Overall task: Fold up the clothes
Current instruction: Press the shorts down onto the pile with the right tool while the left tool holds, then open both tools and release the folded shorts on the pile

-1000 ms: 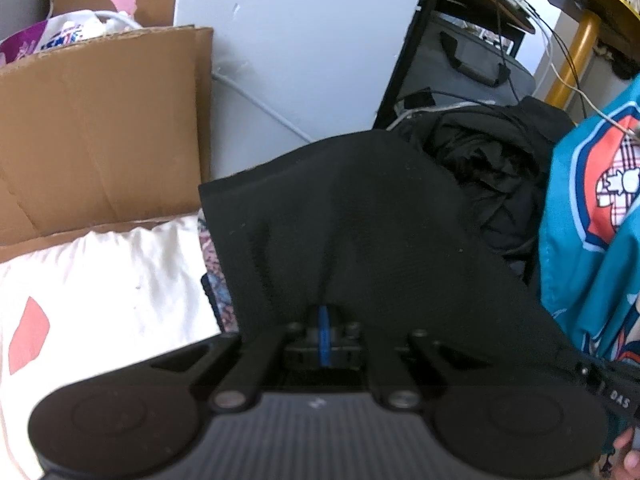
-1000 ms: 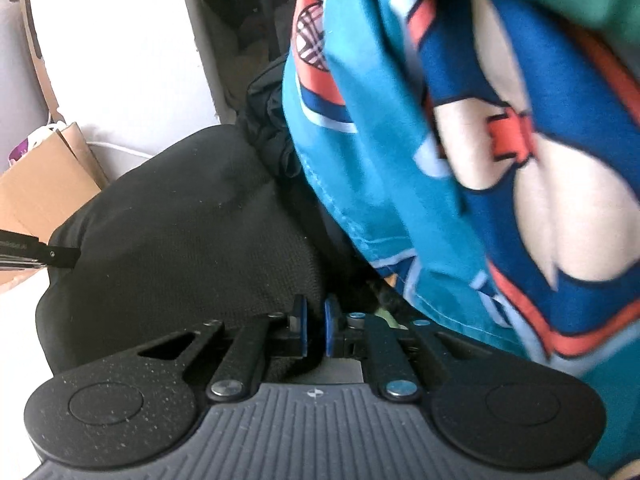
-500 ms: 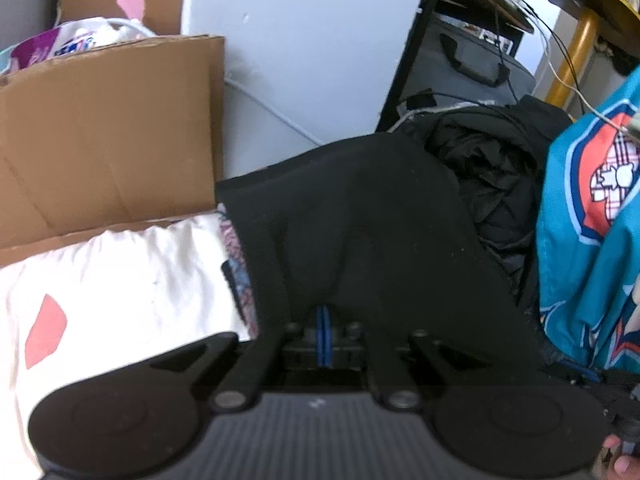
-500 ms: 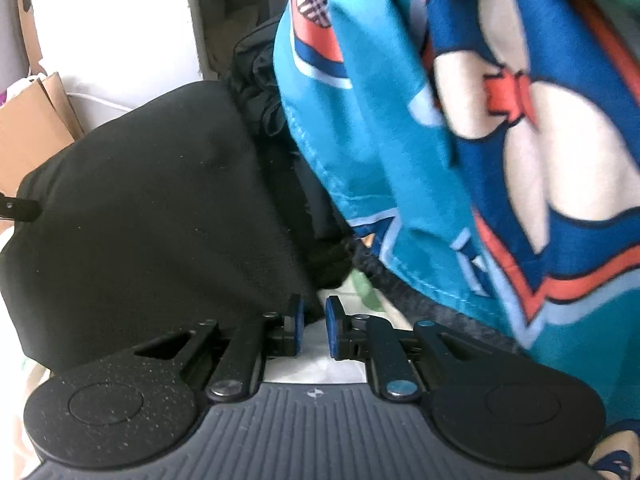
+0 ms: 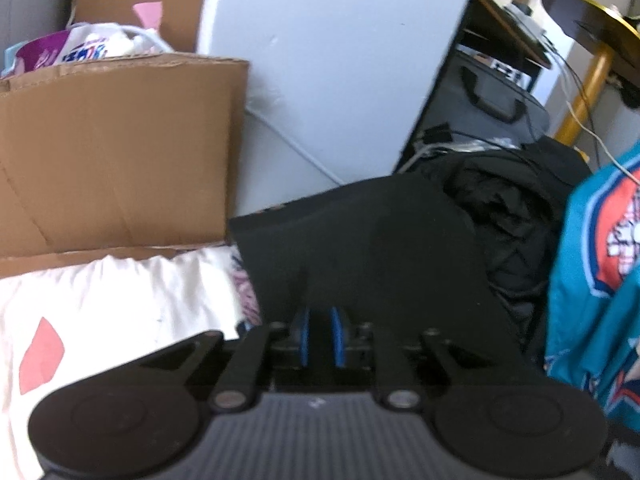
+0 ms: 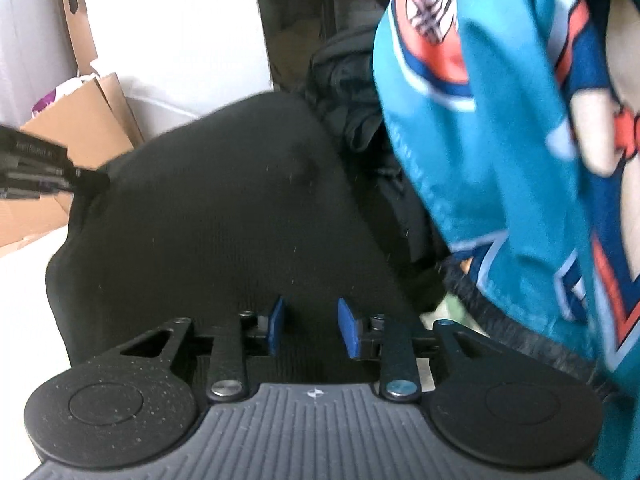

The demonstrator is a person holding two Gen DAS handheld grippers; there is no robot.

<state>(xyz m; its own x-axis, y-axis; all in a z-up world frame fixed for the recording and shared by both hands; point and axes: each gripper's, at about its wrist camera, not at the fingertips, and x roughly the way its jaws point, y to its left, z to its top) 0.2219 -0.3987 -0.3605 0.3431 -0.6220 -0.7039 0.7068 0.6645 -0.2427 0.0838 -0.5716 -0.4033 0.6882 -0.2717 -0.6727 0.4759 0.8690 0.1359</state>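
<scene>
Both tongs, clamped before, now opening: left tongs [image 5: 319, 336] and right tongs [image 6: 312, 330] letting black garment [image 6: 224, 216] settle folded.

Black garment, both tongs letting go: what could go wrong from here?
1. The black garment humps up rather than lying flat; with the right tongs opening wide over it, the fold may slump.
2. The left tongs are only starting to open with cloth between the pads; pulling away now could drag it.
3. The teal printed fabric hangs close and could snag.
</scene>
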